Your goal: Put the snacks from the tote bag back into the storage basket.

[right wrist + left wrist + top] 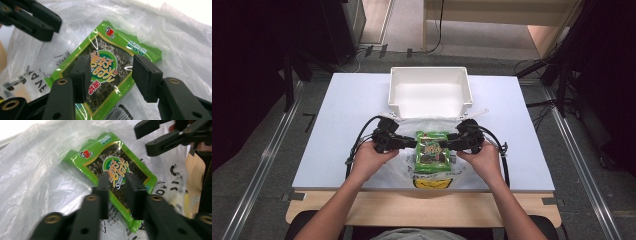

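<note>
Green seaweed packet [432,148] lies flat on the white plastic bag [432,175], mid-front of the surface [342,130], just short of the white bin [430,92]. Its long axis runs away from you, toward the bin; the short sides face you and the bin, the long edges face your two hands.

Your left tool [404,142] comes in from the packet's left edge, your right tool [456,142] from its right edge. Both sit about equally near, tips at the packet's upper half, pointing at each other across it.

Left tool: in the left gripper view [118,187] the jaws stand narrow, with a slim gap between them, hovering over the printed label; no film pinched that you can see, so it holds nothing.

Right tool: in the right gripper view [113,75] the jaws stand well apart, straddling the packet's middle from above, pads clear of it. Nothing held.

Judgement: the move turns on that cross-wise approach. Each tool meets a long edge side-on, so a pinch must catch the thin rim, not the flat face. Bag mouth looks to open toward the bin, hard to tell.
</note>
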A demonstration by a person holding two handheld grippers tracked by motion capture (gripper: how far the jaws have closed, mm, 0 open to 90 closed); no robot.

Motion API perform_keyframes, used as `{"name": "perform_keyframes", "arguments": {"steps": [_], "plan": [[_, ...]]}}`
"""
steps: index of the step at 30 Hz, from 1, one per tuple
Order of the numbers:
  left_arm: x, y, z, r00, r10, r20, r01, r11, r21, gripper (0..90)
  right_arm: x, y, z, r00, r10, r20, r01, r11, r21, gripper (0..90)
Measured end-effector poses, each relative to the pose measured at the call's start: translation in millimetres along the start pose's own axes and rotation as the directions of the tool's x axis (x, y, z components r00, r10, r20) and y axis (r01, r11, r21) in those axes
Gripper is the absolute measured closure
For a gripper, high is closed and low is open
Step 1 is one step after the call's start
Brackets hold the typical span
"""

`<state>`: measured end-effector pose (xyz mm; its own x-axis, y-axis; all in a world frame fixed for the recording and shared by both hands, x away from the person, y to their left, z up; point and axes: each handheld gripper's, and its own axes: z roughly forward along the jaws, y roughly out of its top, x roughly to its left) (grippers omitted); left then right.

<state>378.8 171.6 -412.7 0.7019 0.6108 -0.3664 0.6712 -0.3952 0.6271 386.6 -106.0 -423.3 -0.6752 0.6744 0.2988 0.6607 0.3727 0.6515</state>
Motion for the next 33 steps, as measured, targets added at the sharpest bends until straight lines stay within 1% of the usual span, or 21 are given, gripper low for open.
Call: {"name": "perform_keyframes", "arguments": {"steps": [2,3,4,6,7,9,11,12,13,18,20,24,27,30,33], "plan": [[-1.3,-1.6,2.4,1.0000,-0.002,0.008,0.002,0.9998,0.019,82.7,-0.3,-0.6,1.0,1.0000,-0.004,0.001,0.004,1.0000,0.005,50.5],[-1.9,-3.0,5.2,1.0000,-0.003,0.002,0.002,0.9994,0.036,85.5,-0.4,-0.9,1.8,1.0000,-0.004,0.004,0.004,1.0000,0.006,50.5],[-2.0,-3.7,7.3,0.9999,-0.008,0.007,0.008,0.9989,0.046,87.2,-0.6,-1.4,2.4,1.0000,0.005,0.002,-0.005,1.0000,0.008,50.5],[-2.5,-5.2,11.2,0.9999,-0.012,0.010,0.011,0.9980,0.063,89.2,-1.6,-2.4,4.2,1.0000,0.005,-0.005,-0.005,1.0000,0.007,50.5],[-2.6,-5.9,13.1,0.9997,-0.014,0.018,0.013,0.9977,0.067,89.6,-2.2,-3.6,5.5,0.9998,0.007,-0.016,-0.007,1.0000,-0.001,50.6],[-4.6,-6.9,16.0,0.9996,-0.020,0.020,0.018,0.9973,0.071,89.4,-3.3,-5.5,9.3,0.9992,0.017,-0.035,-0.017,0.9998,0.009,50.4],[-5.8,-7.2,18.5,0.9999,-0.005,0.016,0.004,0.9964,0.084,89.2,-3.9,-7.3,14.1,0.9996,0.014,-0.025,-0.013,0.9996,0.024,50.4],[-6.5,-7.2,19.5,0.9999,-0.006,0.014,0.005,0.9962,0.087,88.9,-3.9,-7.8,15.2,0.9994,0.021,-0.026,-0.021,0.9992,0.033,50.4],[-6.7,-7.3,20.7,0.9999,-0.005,0.012,0.004,0.9958,0.091,88.5,-4.3,-8.2,15.7,0.9995,0.019,-0.026,-0.019,0.9992,0.036,50.4],[-5.2,-7.8,25.5,0.9999,-0.014,0.008,0.014,0.9950,0.099,88.7,-4.5,-9.4,16.8,0.9997,0.019,-0.017,-0.018,0.9994,0.031,50.4],[-5.0,-7.8,26.7,0.9999,-0.011,0.011,0.010,0.9947,0.102,89.2,-4.3,-9.4,16.6,0.9996,0.022,-0.014,-0.022,0.9993,0.031,50.4],[-4.3,-8.2,27.9,0.9994,-0.027,0.023,0.025,0.9934,0.112,89.7,-4.7,-9.8,16.1,0.9997,0.022,-0.012,-0.021,0.9993,0.030,50.4],[-6.2,-8.3,29.4,0.9994,-0.025,0.025,0.022,0.9933,0.113,89.6,-4.8,-10.0,16.2,0.9997,0.022,-0.013,-0.022,0.9993,0.031,50.4],[-6.6,-9.0,31.7,0.9998,-0.013,0.012,0.011,0.9913,0.131,89.2,-5.1,-10.1,16.4,0.9997,0.023,-0.011,-0.023,0.9992,0.034,50.4],[-4.7,-10.0,32.2,0.9996,-0.025,0.010,0.023,0.9893,0.144,88.4,-5.3,-10.0,15.8,0.9997,0.023,-0.009,-0.023,0.9992,0.032,50.6]]}}
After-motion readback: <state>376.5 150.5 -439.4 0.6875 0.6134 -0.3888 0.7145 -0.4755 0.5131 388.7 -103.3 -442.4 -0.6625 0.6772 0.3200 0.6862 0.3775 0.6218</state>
